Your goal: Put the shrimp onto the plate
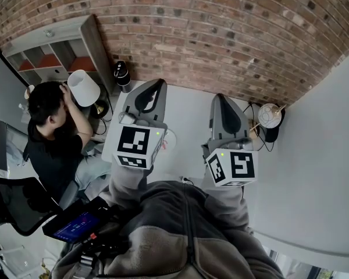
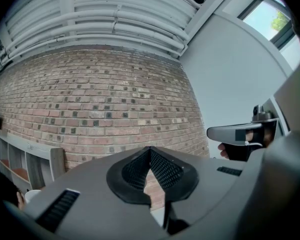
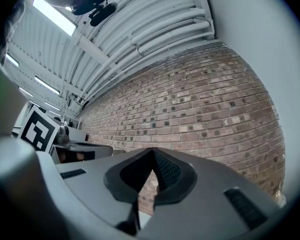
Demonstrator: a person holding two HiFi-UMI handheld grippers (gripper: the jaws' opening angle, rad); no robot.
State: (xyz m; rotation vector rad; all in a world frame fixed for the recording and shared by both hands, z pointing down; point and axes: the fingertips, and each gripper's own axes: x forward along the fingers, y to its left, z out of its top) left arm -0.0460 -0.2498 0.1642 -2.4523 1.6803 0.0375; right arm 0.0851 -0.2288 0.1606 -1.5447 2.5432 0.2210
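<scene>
The left gripper has its two jaws pressed together at the tips. Nothing sits between them. Only a thin slit lower down lets a bit of brick show through. The right gripper is the same: tips touching, nothing held. Both point up and away at the brick wall.

From the head view, the left gripper and the right gripper are side by side over the white table. Each has a cube with black and white squares at its back, the left cube and the right cube. Gray sleeves come up to them from below.

Just beside the left cube, a white round rim peeks out on the table. I cannot tell if it is the plate. I cannot tell where the shrimp is.

A small black bottle stands at the table's far left corner. A white ball-shaped thing on a dark base sits near the wall on the right.

Left of the table, a person in a black shirt sits with a hand on the head. A white lamp shade is near them, and a gray shelf stands against the wall. A black chair is at the lower left.
</scene>
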